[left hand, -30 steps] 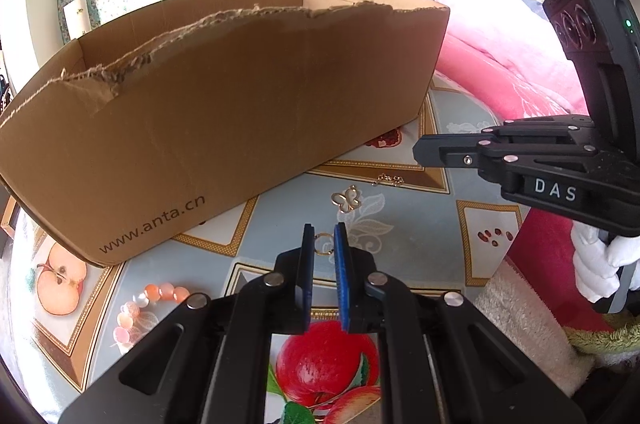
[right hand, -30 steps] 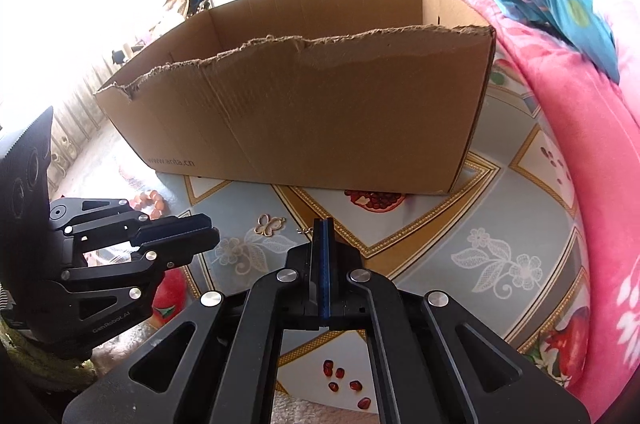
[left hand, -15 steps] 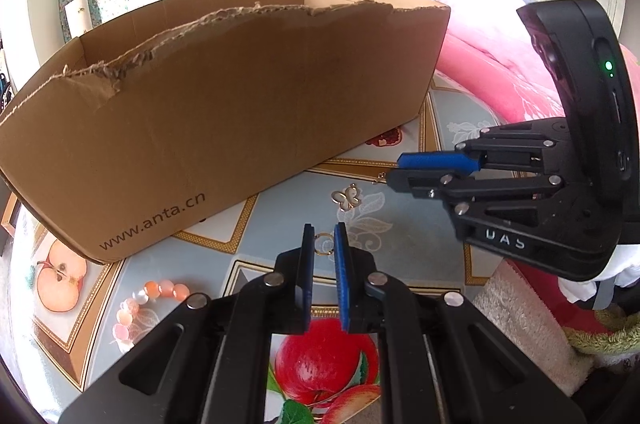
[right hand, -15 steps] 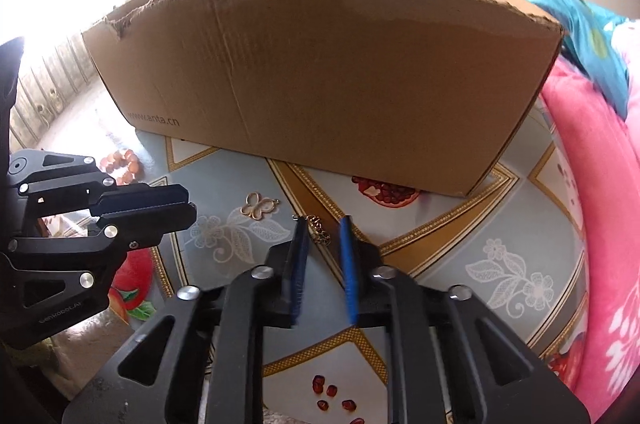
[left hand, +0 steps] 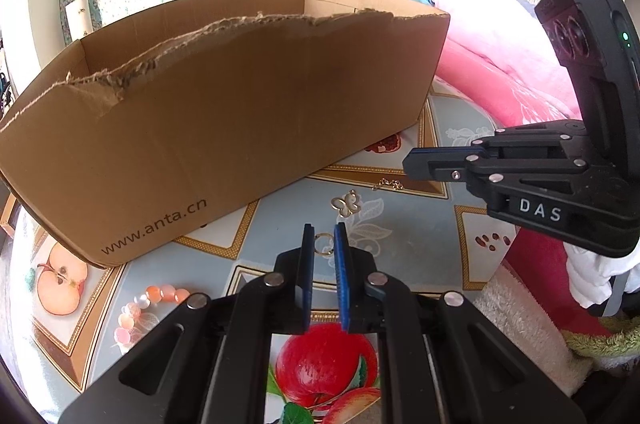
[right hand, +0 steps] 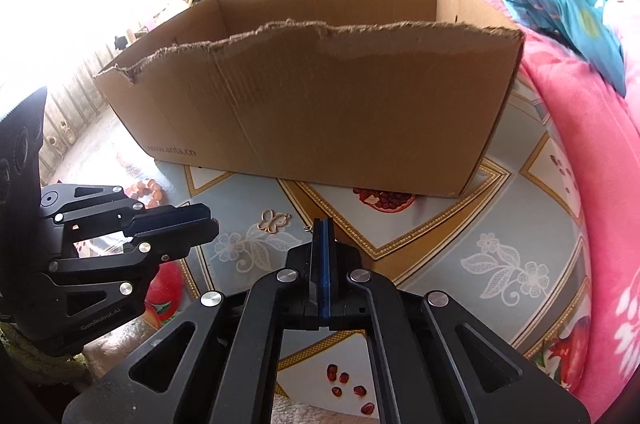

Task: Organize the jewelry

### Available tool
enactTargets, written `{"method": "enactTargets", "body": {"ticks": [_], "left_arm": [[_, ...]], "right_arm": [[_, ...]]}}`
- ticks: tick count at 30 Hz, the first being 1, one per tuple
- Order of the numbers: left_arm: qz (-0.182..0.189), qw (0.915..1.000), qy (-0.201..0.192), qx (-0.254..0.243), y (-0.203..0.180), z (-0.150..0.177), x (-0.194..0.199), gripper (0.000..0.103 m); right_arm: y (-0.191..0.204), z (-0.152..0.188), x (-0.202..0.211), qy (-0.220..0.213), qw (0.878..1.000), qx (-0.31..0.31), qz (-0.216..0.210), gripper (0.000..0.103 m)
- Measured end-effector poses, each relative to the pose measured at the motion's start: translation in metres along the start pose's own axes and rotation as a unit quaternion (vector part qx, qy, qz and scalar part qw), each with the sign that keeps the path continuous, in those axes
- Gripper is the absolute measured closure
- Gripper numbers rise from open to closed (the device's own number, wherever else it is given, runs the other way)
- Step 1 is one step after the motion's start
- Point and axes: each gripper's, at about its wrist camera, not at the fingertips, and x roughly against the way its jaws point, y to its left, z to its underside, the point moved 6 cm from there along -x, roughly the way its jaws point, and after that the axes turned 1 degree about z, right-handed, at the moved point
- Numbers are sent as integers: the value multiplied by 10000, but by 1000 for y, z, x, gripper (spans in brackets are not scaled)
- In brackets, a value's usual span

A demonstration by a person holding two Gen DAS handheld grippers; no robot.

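Fruit-patterned surface (left hand: 400,224) fronts the cardboard box (left hand: 240,96): left hand-held gripper (left hand: 324,244) pinches a gold ring (left hand: 323,244), right hand-held gripper (right hand: 323,228) is closed on a thin chain (right hand: 309,229), next lifting both over the box's torn rim.

Both tools are matte black plastic. The left gripper (left hand: 324,244) has angular linkage arms with triangular cut-outs, round silver pivot screws and blue ribbed fingers (left hand: 341,256). The right gripper (right hand: 322,230) is built the same, its blue pads (right hand: 326,264) edged in black. Seen from the left, its side carries white letters "DAS", and its upright housing shows two round lenses and a small green light. A white glove (left hand: 592,272) wraps the handle
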Motion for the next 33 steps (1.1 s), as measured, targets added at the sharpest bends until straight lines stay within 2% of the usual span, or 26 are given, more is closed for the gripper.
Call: {"method": "enactTargets", "body": {"ticks": [4,9,22,25,28,33], "left_arm": [[-10,10000,-26,-27,-2,0,3,94],[-28,10000,-12,5,1,2,4,94],[-21,9999,6,108,9,-1,-3,94],[-4,9999,26,122,9,0,-5,94],[4,9999,25,137,9,0,-5,94],[12,9999,25,167,10,1,-6,94]], "right_arm": [[-9,8,1,181,9996,-228,29,100],[-2,15,-8,387,9988,-299,86,99],[5,2,-17,130,9985,-529,80,97],[6,0,-17,93,9984,-553,39,92],[10,-2,-12,14,9989,-427,198,75],[14,-2,-13,-10,9989,-20,476,75]]}}
